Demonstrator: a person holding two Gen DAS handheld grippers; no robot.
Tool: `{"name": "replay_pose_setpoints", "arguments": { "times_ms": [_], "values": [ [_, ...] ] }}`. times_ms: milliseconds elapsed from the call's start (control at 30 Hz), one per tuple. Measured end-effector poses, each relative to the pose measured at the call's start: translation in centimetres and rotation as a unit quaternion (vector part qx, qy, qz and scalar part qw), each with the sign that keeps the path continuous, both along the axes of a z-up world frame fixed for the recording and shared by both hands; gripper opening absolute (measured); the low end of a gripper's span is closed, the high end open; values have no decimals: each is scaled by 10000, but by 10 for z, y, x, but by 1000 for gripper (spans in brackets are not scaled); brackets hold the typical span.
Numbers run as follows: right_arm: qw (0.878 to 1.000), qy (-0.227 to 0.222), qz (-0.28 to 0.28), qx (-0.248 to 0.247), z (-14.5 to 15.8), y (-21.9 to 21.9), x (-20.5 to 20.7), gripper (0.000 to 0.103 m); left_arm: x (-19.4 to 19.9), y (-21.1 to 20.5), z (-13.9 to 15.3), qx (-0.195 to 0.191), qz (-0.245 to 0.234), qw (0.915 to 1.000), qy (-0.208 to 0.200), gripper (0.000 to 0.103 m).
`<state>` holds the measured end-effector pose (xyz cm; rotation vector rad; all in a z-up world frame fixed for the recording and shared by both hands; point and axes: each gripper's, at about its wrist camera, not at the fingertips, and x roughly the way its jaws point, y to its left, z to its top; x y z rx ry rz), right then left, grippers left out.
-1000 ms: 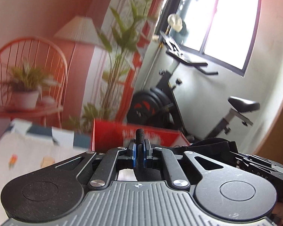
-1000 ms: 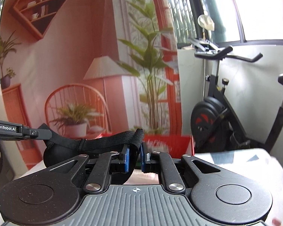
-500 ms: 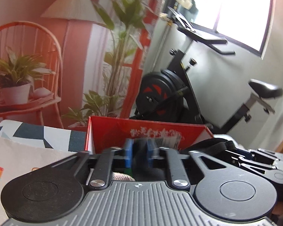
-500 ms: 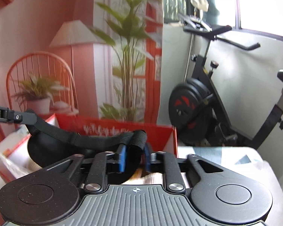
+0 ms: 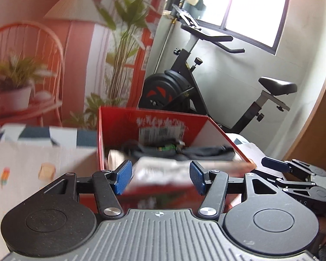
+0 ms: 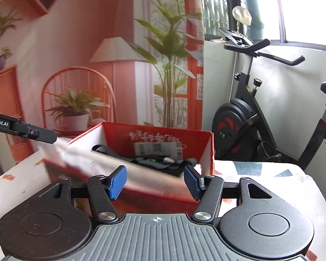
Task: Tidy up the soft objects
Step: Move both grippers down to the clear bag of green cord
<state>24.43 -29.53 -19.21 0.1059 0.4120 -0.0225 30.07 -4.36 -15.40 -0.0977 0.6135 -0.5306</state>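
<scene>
Left wrist view: patterned cloth (image 5: 32, 163) covers the counter at left. Left tongs (image 5: 160, 177) have blue pads (image 5: 123, 177) apart and opening; nothing pressed between them. A blurred, pale soft thing (image 5: 163, 169) shows in the gap between the pads, at the near rim of the red box (image 5: 119, 130), long axis running left-right across the picture. Whether it touches the rim cannot be told. Dark soft things (image 5: 206, 152) lie inside the box against the far wall. Right tongs (image 5: 293, 174) show at the right edge beside the box.

Right wrist view: left tongs (image 6: 21, 128) enter from the left edge. The pale soft thing (image 6: 110, 161) streaks from upper left down to lower right over the box (image 6: 206, 152). Right tongs (image 6: 155, 181) have pads apart and opening, clamped on nothing. Exercise bike (image 6: 250, 119) stands behind at right.
</scene>
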Motion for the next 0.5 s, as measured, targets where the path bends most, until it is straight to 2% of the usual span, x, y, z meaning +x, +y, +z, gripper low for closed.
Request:
{"name": "replay_pose_setpoints", "arguments": {
  "times_ms": [200,367,500],
  "values": [
    [9995,226,191,60,-19,11,-32,55,-17,14,-17,-140,135,9993,322,61],
    [9962,740,162,430,-52,7,-30,55,-17,13,-31,-144,205,9978,607,61],
    [9907,1243,157,534,-86,8,-15,55,-15,1,-54,-163,171,9955,912,60]
  ]
}}
